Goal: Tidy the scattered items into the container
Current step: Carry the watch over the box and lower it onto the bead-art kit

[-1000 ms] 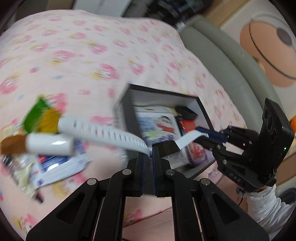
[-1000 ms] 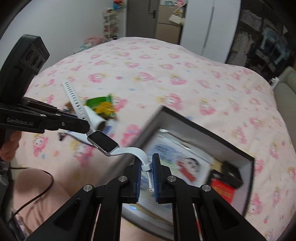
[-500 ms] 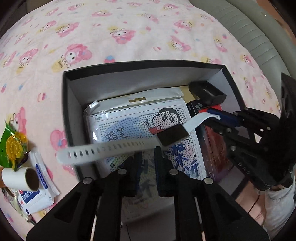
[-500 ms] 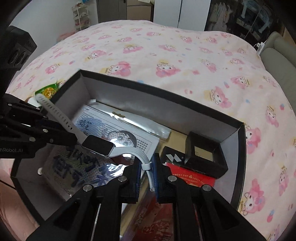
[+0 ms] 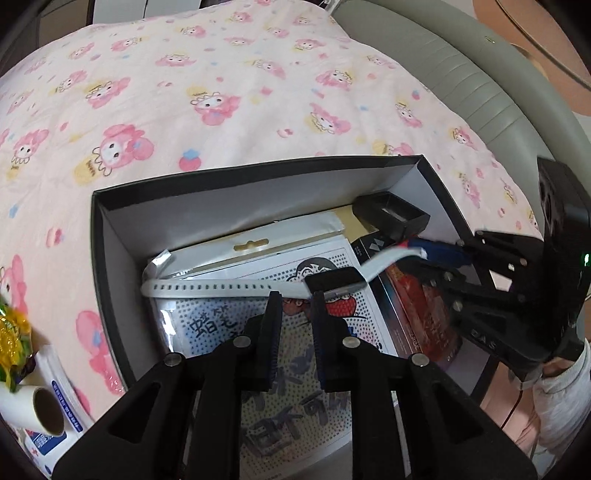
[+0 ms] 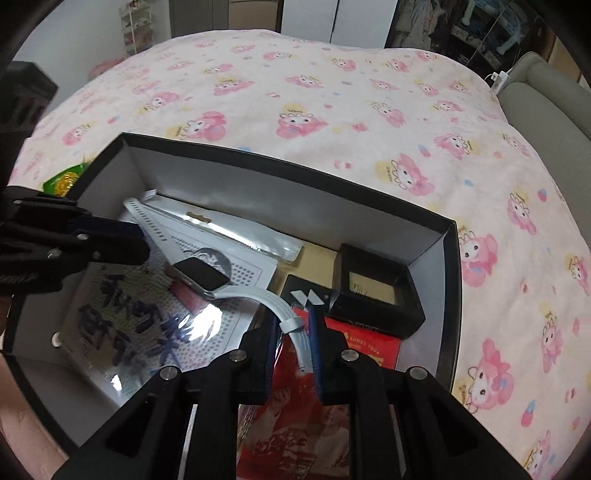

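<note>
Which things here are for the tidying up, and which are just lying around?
For the job: watch, box, cardboard tube, blue-and-white packet, green packet.
Just there: pink bedspread, grey sofa, wardrobe.

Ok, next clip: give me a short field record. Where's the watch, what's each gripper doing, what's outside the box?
watch: white watch, over the cartoon pack inside the black box
right gripper: strap end between its jaws, appears gripped
left gripper: tips at the strap; grip unclear
outside box: paper roll, green wrapper, blue-white packet, on the bed
</note>
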{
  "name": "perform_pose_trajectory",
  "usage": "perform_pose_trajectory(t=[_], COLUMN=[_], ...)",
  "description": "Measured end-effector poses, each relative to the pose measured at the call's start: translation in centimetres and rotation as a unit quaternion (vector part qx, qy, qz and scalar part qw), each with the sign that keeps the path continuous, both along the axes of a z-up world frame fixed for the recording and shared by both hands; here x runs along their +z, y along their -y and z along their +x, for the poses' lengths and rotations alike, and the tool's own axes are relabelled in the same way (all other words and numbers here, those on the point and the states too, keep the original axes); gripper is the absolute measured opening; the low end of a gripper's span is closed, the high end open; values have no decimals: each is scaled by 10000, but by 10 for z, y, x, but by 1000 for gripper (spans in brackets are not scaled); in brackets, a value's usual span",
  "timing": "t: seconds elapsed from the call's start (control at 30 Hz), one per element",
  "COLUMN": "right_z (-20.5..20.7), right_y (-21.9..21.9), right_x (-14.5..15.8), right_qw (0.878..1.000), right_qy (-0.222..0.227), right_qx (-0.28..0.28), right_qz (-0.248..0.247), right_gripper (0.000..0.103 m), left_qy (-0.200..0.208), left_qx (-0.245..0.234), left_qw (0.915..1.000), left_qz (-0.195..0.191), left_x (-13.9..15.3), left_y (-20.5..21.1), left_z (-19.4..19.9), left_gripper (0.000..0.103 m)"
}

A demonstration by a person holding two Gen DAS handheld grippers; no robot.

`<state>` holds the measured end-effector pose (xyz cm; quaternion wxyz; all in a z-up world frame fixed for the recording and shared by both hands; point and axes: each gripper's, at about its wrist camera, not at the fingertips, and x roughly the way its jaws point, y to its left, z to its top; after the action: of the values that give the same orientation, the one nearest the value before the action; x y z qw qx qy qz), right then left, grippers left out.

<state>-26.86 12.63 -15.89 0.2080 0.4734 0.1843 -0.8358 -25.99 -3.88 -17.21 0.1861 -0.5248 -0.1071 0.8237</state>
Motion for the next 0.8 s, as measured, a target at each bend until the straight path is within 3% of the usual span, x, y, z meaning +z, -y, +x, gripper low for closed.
perform_pose_trajectory(t=[0.13, 0.27, 0.47, 0.57, 0.63, 0.7, 0.8], right_z=[6, 11, -1, -2, -2, -3, -3], right_y=[4, 7, -3, -7, -11, -16, -18], right_x=[16, 18, 1, 2, 9, 15, 18], right_qw=[9989, 9989, 9978, 9967, 9963, 9962, 9969], right_qy=[-233, -232, 471, 548, 469, 303, 135], right_qx=[104, 200, -67, -109, -146, -235, -325], right_qz=[-390, -363, -457, -581, -703, -784, -708], right_gripper=[15, 19, 28, 30, 40, 56, 58], left_qy=[-27, -21, -9, 1, 7, 8, 11], left_qx=[11, 10, 20, 17, 7, 6, 4], left_qw=[10000, 10000, 10000, 9998, 9997, 9997, 9996], left_qz=[68, -31, -87, -182, -235, -260, -288], left_x=[2, 0, 0, 0, -1, -1, -1], left_y=[3, 1, -1, -3, -4, -4, -5], left_z=[1, 1, 1, 2, 2, 2, 3], left_gripper=[15, 15, 16, 16, 18, 19, 19])
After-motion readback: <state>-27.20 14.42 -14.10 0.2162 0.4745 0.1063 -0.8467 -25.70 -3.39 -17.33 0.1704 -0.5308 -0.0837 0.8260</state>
